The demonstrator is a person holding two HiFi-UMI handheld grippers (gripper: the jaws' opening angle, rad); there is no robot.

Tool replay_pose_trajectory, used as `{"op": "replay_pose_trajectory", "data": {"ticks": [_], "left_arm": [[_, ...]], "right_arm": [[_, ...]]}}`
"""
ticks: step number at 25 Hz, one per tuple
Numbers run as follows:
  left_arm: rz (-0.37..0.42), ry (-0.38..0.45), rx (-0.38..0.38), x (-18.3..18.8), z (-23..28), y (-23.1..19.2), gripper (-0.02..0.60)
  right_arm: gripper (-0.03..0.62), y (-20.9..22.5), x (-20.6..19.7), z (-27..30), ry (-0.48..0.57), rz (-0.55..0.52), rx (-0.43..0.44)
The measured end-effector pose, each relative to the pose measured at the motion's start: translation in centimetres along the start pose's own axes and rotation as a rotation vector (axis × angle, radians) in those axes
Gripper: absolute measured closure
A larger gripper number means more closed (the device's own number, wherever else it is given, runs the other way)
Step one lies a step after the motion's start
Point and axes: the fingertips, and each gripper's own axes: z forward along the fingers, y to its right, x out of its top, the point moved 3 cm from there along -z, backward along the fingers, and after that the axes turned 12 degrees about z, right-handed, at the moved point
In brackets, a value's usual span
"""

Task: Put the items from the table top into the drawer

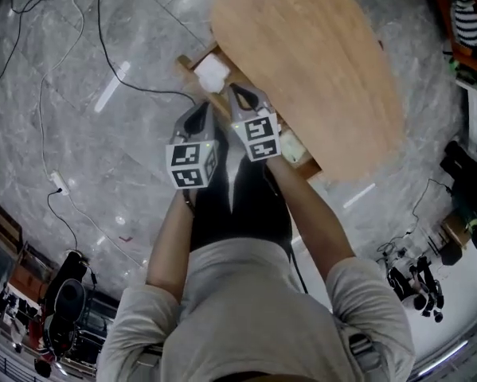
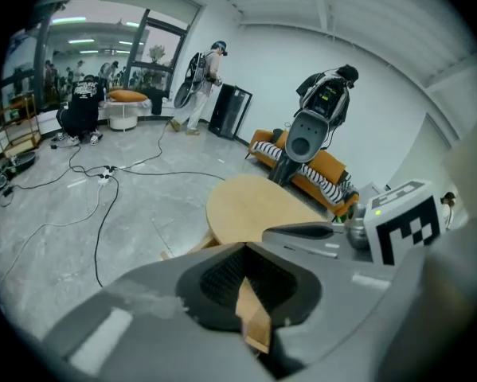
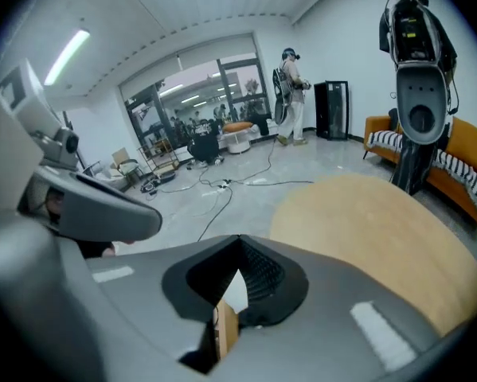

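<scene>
— Grey stone floor (image 1: 79, 134) fills most of the head view, with black cables (image 1: 103, 46) trailing across it. The round wooden bench (image 1: 310, 62) stands at the upper right.

— And the drawer?

— The drawer (image 1: 188, 64) is pulled out from under the bench's near edge. A white item (image 1: 212, 73) lies at one end of it. A pale item (image 1: 292, 147) lies towards the other end, just beside the right claw's marker cube.

— Where does the person hold the claws?

— Side by side over the drawer, both slanting downward, with bare forearms reaching to them. The left claw (image 1: 200, 111) is on the left. The right claw (image 1: 240, 94) is close beside it, and its tip shows just below the white item in the head view.

— Is either one gripping anything?

— No. In the left gripper view the left claw (image 2: 246, 247) has its jaws closed tip to tip with nothing pinched. Only a strip of the wood below shows through the small gap behind the tips. The right claw (image 3: 238, 239) is closed the same way and carries nothing. A patch of white and a wooden edge show through its gap.

— What lies beyond the bench?

— An orange sofa (image 2: 334, 173) stands against the white wall, and a person (image 2: 210, 78) stands farther back near the windows.
</scene>
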Motion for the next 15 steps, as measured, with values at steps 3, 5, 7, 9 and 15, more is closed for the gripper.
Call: {"op": "replay_pose_trajectory", "data": {"ticks": [3,5,7,9,15], "left_arm": [[-0.014,0.047,0.02,2.8,-2.8,1.6,0.561],[-0.021,0.067,0.025,4.1,-4.2,2.6,0.561],[-0.004,0.085,0.027,5.7,-5.5,3.8,0.561],[0.029,0.115,0.026,7.5,-6.6,4.8,0.561],[0.13,0.269,0.04,13.9,-11.7,5.8,0.561]], "right_arm": [[0.586,-1.6,3.0,-3.2,0.029,-0.006,0.02],[0.586,-2.2,4.5,-5.2,0.04,-0.006,0.027],[0.586,-2.6,6.0,-7.4,0.068,-0.023,0.03],[0.586,-2.8,7.5,-9.5,0.112,-0.047,0.023],[0.587,-6.8,13.9,-16.3,0.311,-0.009,0.071]]}}
